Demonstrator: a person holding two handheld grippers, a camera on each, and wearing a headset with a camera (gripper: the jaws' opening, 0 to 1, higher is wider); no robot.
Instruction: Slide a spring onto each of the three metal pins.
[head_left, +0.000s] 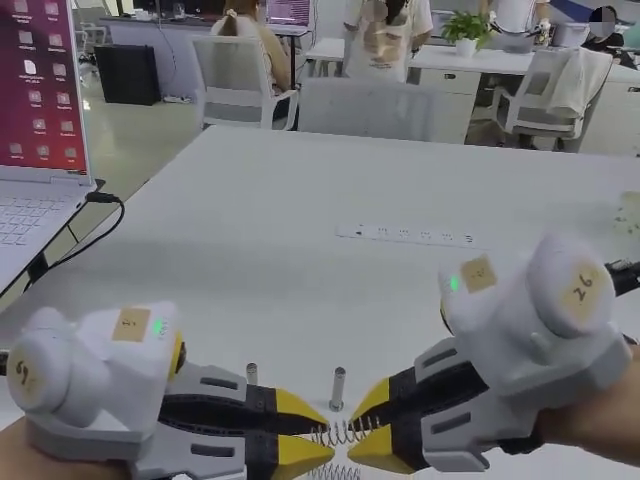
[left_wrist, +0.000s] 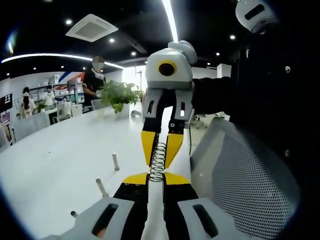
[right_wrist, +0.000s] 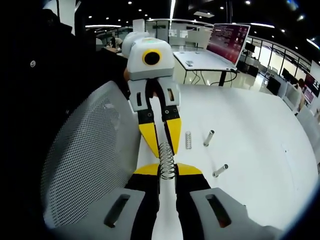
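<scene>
One spring (head_left: 340, 432) hangs stretched between the two gripper tips at the near table edge. My left gripper (head_left: 315, 437) is shut on one end and my right gripper (head_left: 366, 424) is shut on the other. In the left gripper view the spring (left_wrist: 158, 161) runs from my own jaws (left_wrist: 156, 176) up to the right gripper (left_wrist: 161, 149). Two upright metal pins (head_left: 251, 373) (head_left: 338, 388) stand just behind the tips. A third pin (left_wrist: 74, 214) stands on the table, nearer the left gripper. A second spring (right_wrist: 188, 140) lies loose beside a pin (right_wrist: 208, 138).
An open laptop (head_left: 30, 150) with its cable (head_left: 90, 230) sits at the table's left. A white power strip (head_left: 405, 235) lies mid-table. A mesh chair back (right_wrist: 85, 160) is close behind the grippers. Chairs and people are beyond the table.
</scene>
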